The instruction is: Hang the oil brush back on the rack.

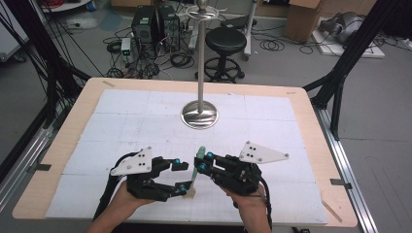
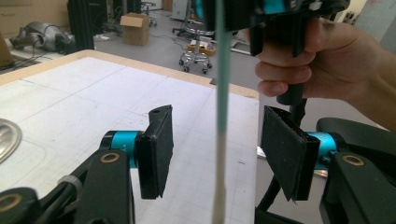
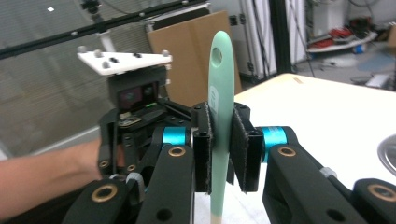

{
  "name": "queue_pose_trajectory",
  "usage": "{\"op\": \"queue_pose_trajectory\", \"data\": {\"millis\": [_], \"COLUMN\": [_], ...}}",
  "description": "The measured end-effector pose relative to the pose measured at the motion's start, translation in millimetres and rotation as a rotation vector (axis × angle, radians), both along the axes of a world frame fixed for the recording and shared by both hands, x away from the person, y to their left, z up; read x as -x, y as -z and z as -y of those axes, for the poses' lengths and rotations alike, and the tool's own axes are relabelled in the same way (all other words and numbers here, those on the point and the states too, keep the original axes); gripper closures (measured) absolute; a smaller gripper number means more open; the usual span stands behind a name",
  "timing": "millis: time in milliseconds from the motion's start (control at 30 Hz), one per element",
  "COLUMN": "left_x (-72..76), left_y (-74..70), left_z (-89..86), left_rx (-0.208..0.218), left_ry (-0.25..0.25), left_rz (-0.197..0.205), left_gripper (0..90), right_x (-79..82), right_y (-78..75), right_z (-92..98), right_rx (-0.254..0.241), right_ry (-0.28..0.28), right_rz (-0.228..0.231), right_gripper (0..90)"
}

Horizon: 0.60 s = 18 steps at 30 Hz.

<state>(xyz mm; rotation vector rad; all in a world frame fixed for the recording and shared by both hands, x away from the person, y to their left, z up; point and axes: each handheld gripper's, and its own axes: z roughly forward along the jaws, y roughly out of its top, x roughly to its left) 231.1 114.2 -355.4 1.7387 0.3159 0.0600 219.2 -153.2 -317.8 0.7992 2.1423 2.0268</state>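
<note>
A long utensil (image 1: 196, 167) with a mint-green handle (image 3: 219, 70) and a pale lower end stands nearly upright near the table's front edge, its pale tip down by the mat. My right gripper (image 1: 203, 162) is shut on the green handle, both pads (image 3: 204, 149) pressing its sides. My left gripper (image 1: 183, 175) is open. Its two pads (image 2: 156, 149) stand on either side of the utensil's shaft (image 2: 220, 93) with clear gaps and no contact. The hand (image 2: 322, 60) that holds the right gripper appears in the left gripper view.
A metal stand with a round base (image 1: 199, 115) and a tall pole rises at the middle of the white mat (image 1: 121, 126). The wooden table rim (image 1: 311, 126) frames the mat. A black stool (image 1: 226, 46) and computer towers stand on the floor beyond.
</note>
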Motion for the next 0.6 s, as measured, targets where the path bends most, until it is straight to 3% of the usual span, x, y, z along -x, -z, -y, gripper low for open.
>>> {"op": "queue_pose_trajectory", "data": {"millis": [233,467,500,533,600], "left_x": [-2.1,-8.6,-9.2,-10.2,-12.2], "left_y": [3.4,3.9,4.0,4.4,5.1], "left_z": [9.8,8.5,8.5,8.5,9.0], "left_rx": [-0.031,-0.027,-0.031,-0.037,-0.042], "left_ry": [0.029,0.073,0.064,0.060,0.045], "left_rz": [-0.001,-0.013,-0.009,-0.016,-0.025], "left_gripper": [56.2,82.6,83.5,83.7,83.8], "right_x": [0.0,-1.6,-1.5,-1.9,-0.9], "right_y": [0.8,-0.2,-0.6,-1.1,-1.8], "right_z": [-1.1,-2.5,-2.2,-1.1,5.3], "right_rx": [0.004,0.002,0.003,-0.003,-0.038], "right_ry": [-0.002,-0.045,-0.042,-0.027,0.003], "right_rz": [0.003,-0.003,0.001,0.005,0.010], "right_gripper": [82.0,80.9,71.4,53.3,44.5]}}
